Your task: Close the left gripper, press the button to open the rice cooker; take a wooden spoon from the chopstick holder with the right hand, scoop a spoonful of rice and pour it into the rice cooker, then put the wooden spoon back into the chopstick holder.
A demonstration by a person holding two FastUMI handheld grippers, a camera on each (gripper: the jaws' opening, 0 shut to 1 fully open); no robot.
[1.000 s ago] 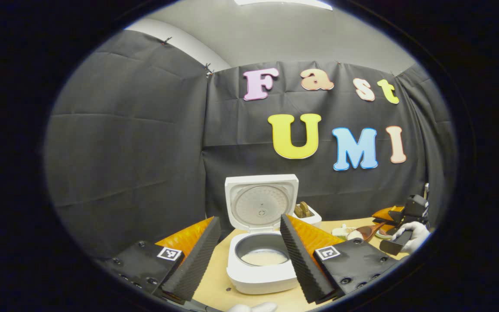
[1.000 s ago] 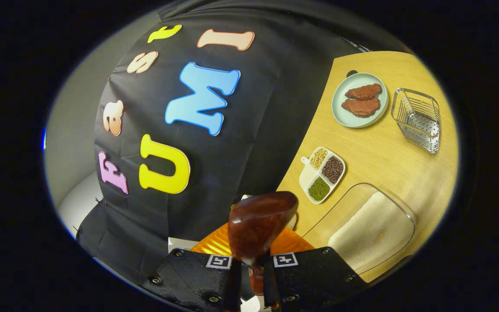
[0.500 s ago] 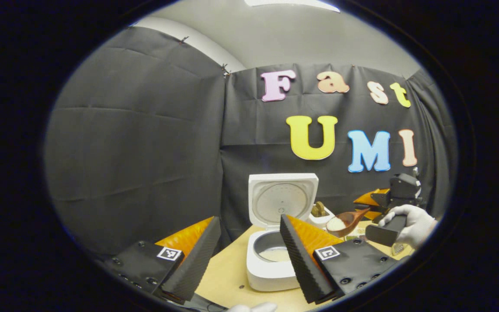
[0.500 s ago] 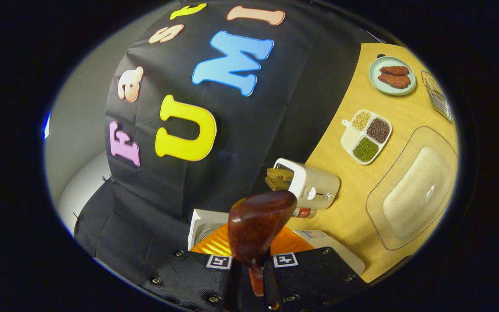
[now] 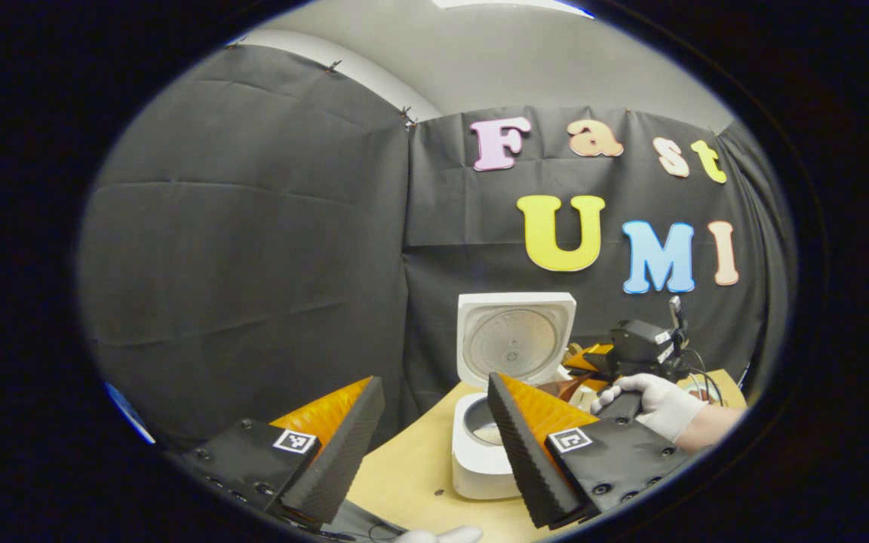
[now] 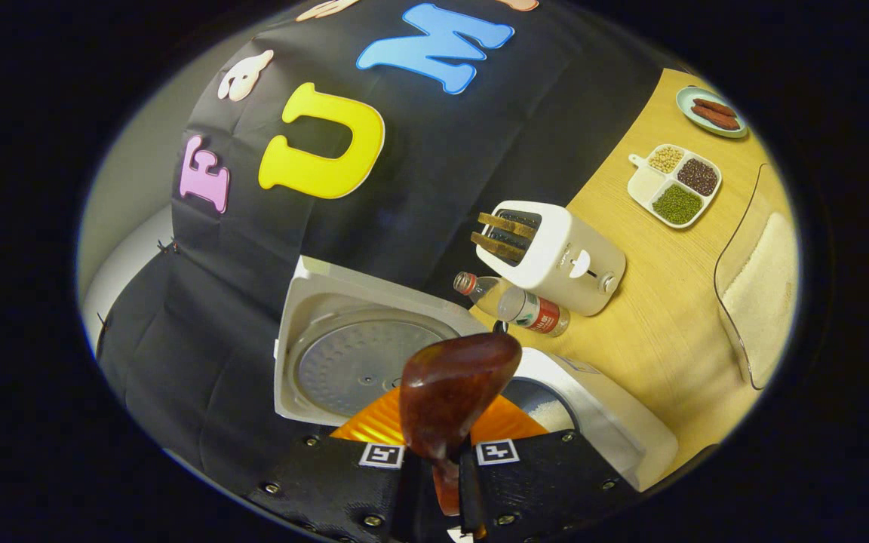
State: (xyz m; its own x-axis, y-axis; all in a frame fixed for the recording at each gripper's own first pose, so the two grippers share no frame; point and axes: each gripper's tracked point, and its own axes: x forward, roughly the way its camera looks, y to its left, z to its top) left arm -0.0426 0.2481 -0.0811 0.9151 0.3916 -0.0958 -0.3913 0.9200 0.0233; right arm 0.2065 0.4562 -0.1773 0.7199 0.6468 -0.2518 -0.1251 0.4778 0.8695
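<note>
Now we see the right gripper (image 6: pixel 438 483) clamped w/ both fingers on the dark brown wooden spoon (image 6: pixel 449 396), bowl above the open white rice cooker (image 6: pixel 593 422); left gripper (image 5: pixel 434 445) gapes wide, holding nothing, cooker beyond it

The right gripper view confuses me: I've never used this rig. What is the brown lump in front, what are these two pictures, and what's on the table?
No robot arm here: a person holds a two-finger gripper in each hand, and each carries a camera looking along its jaws.

In the right gripper view, the brown lump is the wooden spoon, clamped by its handle in the right gripper, over the open rice cooker. Behind it stand a toaster, a lying bottle, a divided dish of beans, a plate and a clear rice tray.

The left gripper view looks from the left gripper, jaws open and empty, toward the cooker and a gloved hand.
</note>
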